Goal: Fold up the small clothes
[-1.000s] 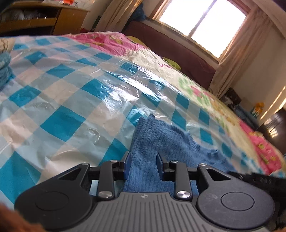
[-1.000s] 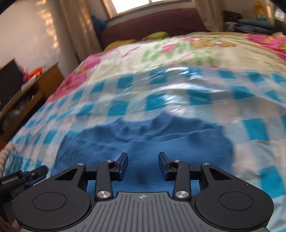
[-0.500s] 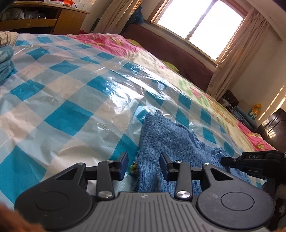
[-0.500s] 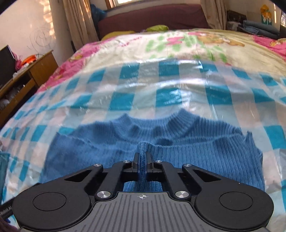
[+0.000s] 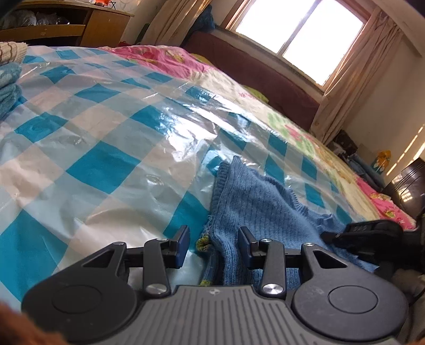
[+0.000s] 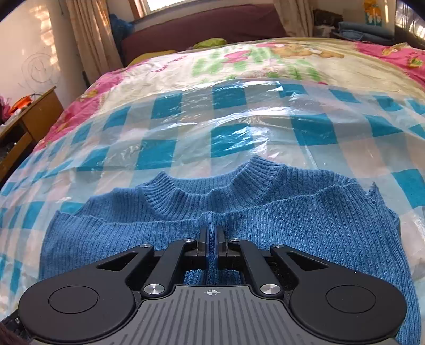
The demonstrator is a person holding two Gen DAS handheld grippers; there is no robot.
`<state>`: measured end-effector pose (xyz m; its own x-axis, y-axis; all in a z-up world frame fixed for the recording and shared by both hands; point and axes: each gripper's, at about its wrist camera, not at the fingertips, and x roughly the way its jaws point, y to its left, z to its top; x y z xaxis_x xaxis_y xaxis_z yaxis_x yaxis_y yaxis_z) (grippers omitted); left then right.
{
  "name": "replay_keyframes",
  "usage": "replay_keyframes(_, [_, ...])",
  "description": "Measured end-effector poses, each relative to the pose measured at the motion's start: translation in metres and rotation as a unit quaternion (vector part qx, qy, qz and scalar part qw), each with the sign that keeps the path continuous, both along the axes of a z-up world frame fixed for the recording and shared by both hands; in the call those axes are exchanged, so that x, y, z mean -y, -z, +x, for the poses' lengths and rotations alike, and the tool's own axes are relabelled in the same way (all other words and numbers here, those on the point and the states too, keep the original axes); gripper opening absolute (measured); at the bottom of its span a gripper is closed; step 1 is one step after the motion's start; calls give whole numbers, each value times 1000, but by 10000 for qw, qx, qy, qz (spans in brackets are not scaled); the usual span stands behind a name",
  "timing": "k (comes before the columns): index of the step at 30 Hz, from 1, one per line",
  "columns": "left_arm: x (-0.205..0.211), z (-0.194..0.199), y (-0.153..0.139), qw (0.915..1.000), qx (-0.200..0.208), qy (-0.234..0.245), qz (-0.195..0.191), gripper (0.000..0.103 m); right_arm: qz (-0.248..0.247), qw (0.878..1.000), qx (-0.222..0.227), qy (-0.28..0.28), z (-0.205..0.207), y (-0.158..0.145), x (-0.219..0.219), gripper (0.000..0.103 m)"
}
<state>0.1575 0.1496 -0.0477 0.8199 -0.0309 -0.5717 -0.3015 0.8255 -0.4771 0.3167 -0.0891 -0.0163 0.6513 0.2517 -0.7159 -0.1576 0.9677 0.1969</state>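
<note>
The right gripper [image 6: 211, 238] has its jaws pinched almost together on a raised ridge of the blue sweater [image 6: 265, 220], the knit bunched up between the two pads just below the ribbed collar [image 6: 212, 185]. From that pinch the sweater spreads flat to both sides, its collar pointing away from the gripper toward the far end of the bed, its body running back under the gripper's black frame. The left gripper [image 5: 213, 245] stands partly open; its jaws have just been opening, and the sweater's edge lies loosely between them, closer to the right-hand pad, with no pad seen pressing on it. A small yellow-green patch of knit [image 5: 203, 242] shows at that edge, in the gap between the fingers. In the left wrist view the sweater stretches away from the left gripper to the right, where the dark body of the other gripper [image 5: 372, 233] rests over it. The sweater lies on a clear plastic sheet [image 6: 239, 127] spread over a blue-and-white checked cover [image 5: 101, 164]. Beyond the sweater's collar the bed shows a pink and floral quilt [image 6: 265, 58], then a dark red headboard [image 6: 212, 24]. Well away from the sweater, at the left edge of the left wrist view, sits a stack of folded teal cloth [image 5: 9, 85].
</note>
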Motion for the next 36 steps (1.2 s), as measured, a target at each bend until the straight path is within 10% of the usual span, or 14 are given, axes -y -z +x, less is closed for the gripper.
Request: replay_keyframes(36, [1,2,-2,9981,-217,458,-337,44,-536,9975,120,-442,-43,-26,-24,14])
